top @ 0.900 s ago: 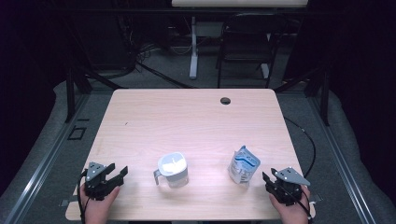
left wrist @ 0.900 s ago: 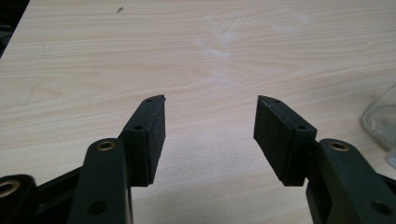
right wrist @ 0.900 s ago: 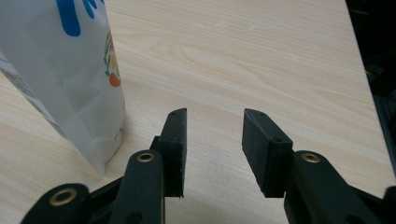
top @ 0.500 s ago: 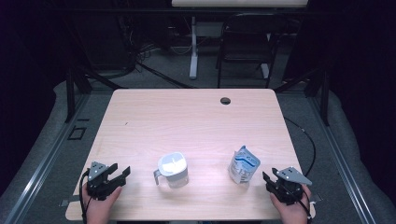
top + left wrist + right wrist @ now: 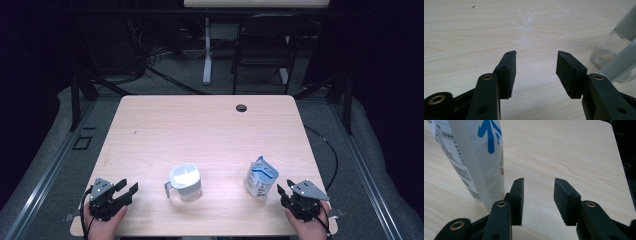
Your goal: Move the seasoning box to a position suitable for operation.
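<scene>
Jaws parted and empty, our right gripper (image 5: pixel 283 192) sits just beside the upright white-and-blue printed pouch (image 5: pixel 260 176), our nearer hand.

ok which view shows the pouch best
The high view: the whole pouch stands upright beside the right gripper. The right gripper view has only its lower printed side, up close at the left. The left gripper view gives nothing of it.

Dim room beyond a pale wooden table (image 5: pixel 210 125), grey carpet (image 5: pixel 65 135), dark folding chair (image 5: pixel 260 55) behind
</scene>
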The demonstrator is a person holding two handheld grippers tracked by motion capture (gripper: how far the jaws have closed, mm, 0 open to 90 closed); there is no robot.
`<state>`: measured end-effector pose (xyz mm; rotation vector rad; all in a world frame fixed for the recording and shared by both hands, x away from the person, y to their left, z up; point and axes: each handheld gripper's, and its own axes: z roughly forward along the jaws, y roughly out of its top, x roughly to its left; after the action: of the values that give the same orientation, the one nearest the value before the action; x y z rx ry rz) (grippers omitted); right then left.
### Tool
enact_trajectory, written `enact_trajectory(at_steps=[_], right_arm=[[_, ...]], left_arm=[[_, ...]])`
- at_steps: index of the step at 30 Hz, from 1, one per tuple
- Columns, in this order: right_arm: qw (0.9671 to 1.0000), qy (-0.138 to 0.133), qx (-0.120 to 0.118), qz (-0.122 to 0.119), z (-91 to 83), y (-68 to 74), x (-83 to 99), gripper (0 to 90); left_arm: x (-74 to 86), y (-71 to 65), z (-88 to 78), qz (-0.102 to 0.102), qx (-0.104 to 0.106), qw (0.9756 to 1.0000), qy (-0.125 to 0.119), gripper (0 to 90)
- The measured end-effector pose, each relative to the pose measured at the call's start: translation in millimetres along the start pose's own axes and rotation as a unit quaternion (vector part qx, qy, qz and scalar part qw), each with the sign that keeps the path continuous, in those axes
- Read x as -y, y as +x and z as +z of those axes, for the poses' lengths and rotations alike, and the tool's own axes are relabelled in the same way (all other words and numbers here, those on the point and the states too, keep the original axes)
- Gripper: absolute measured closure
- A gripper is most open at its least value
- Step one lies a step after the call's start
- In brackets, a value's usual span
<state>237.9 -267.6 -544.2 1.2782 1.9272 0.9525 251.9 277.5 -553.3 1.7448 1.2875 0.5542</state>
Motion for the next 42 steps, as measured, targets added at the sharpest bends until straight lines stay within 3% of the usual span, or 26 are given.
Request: enact_trajectory(at_steps=[6,13,21,25,32,42], right_arm=[[1.0,0.004,-0.002,0.002,-3.6,-4.2,0.3,66.0],[1.0,-0.001,-0.01,0.0,-4.1,-4.5,0.7,57.7],[0.9999,-0.003,-0.004,0.009,-5.4,-5.5,3.4,55.3],[0.9999,-0.003,-0.004,0.012,-5.6,-5.8,3.4,58.5],[1.0,-0.002,-0.005,0.005,-4.9,-4.0,3.8,56.9],[0.9997,-0.004,-0.006,0.023,-6.2,-7.4,6.9,54.3]], left_arm=[[-3.6,-10.3,-1.4,0.014,0.01,0.9999,-0.002,50.8],[-6.8,-27.7,-4.0,0.034,0.028,0.999,-0.008,50.1],[-7.7,-51.3,-3.4,0.068,0.061,0.9958,-0.005,49.2],[-6.0,-62.5,3.5,0.07,0.074,0.9948,-0.001,49.0],[-4.6,-74.5,14.5,0.085,0.075,0.9935,0.008,48.8],[-5.5,-82.7,29.4,0.094,0.073,0.9927,0.02,49.6]])
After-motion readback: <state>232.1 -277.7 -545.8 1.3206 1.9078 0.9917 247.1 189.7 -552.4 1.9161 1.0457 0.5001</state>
